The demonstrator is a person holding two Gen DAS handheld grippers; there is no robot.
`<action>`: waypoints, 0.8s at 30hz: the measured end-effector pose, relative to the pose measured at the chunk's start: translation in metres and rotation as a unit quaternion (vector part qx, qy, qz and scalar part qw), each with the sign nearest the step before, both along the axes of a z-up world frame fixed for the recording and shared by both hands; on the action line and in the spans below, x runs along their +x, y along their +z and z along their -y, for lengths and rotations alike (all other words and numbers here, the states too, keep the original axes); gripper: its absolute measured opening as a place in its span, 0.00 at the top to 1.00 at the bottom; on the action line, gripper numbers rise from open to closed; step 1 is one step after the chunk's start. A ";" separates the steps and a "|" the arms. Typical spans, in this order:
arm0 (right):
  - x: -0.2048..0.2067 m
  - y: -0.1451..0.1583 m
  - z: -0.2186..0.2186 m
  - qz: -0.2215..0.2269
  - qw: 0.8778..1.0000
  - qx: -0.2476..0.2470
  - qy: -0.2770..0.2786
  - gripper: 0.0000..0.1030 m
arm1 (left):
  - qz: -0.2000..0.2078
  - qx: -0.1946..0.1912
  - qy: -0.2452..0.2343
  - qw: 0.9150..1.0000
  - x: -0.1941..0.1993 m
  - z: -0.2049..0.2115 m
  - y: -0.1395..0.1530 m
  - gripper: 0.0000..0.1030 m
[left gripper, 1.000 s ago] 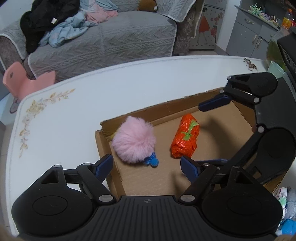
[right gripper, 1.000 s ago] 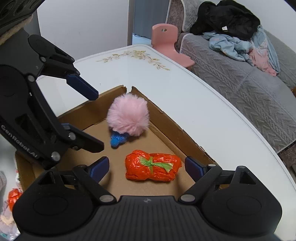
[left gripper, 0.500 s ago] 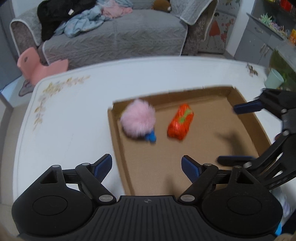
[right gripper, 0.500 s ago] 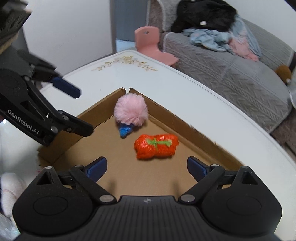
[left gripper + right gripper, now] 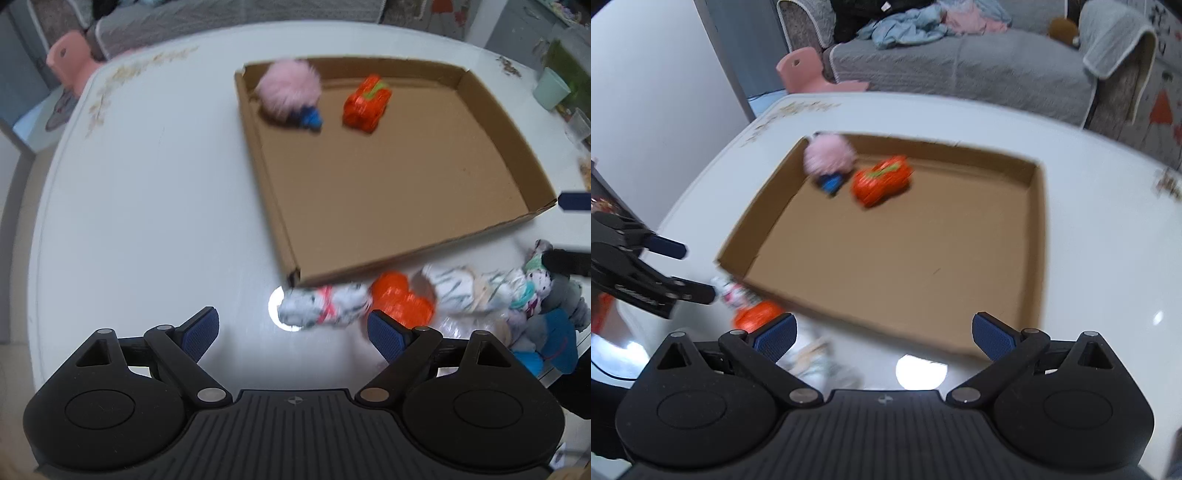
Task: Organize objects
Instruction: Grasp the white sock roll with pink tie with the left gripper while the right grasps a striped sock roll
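Both grippers were empty, jaws opening wide: the left gripper [image 5: 291, 332] above the white table [image 5: 147, 206], the right gripper [image 5: 882, 338] near the cardboard tray [image 5: 1038, 236]. At the tray's 11 o'clock corner lay 2 things, a pink pompom [image 5: 288, 90] and an orange packet [image 5: 365, 105].

Pink pompom [image 5: 288, 88] & orange packet [image 5: 366, 106] in cardboard tray [image 5: 391, 184] — far corner, side by side

Even indoor light, round lamp glare on the white table [image 5: 140, 206], motion blur, fisheye-bent edges.
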State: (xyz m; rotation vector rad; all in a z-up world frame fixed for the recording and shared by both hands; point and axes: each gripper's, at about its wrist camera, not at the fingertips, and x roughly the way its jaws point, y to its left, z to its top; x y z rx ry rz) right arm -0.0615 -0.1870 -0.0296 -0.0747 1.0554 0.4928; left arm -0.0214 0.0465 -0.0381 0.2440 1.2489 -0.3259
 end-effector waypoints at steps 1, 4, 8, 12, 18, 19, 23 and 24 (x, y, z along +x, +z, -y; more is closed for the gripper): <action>-0.003 -0.005 -0.006 -0.002 1.000 0.002 0.004 0.02 | -0.003 -0.002 0.003 1.000 -0.001 -0.002 -0.004 0.12; -0.013 -0.020 -0.031 0.002 0.999 -0.009 0.037 0.04 | -0.011 -0.002 0.007 1.000 -0.001 -0.005 -0.011 0.12; -0.017 -0.036 -0.045 -0.002 0.997 -0.011 0.072 0.06 | -0.015 -0.014 0.020 1.000 0.005 -0.007 -0.015 0.12; -0.009 -0.051 -0.045 -0.018 0.998 -0.018 0.063 0.14 | -0.032 -0.053 0.049 0.997 0.012 -0.010 -0.018 0.12; -0.007 -0.063 -0.042 -0.027 0.996 -0.023 0.080 0.25 | -0.051 -0.077 0.083 0.992 0.020 -0.010 -0.027 0.11; -0.008 -0.064 -0.043 -0.028 0.996 -0.026 0.084 0.28 | -0.051 -0.079 0.084 0.992 0.021 -0.009 -0.027 0.11; -0.011 -0.065 -0.044 -0.025 0.994 -0.030 0.105 0.31 | -0.048 -0.075 0.082 0.993 0.023 -0.006 -0.030 0.09; -0.011 -0.065 -0.045 -0.025 0.993 -0.030 0.109 0.35 | -0.050 -0.076 0.085 0.992 0.024 -0.006 -0.032 0.09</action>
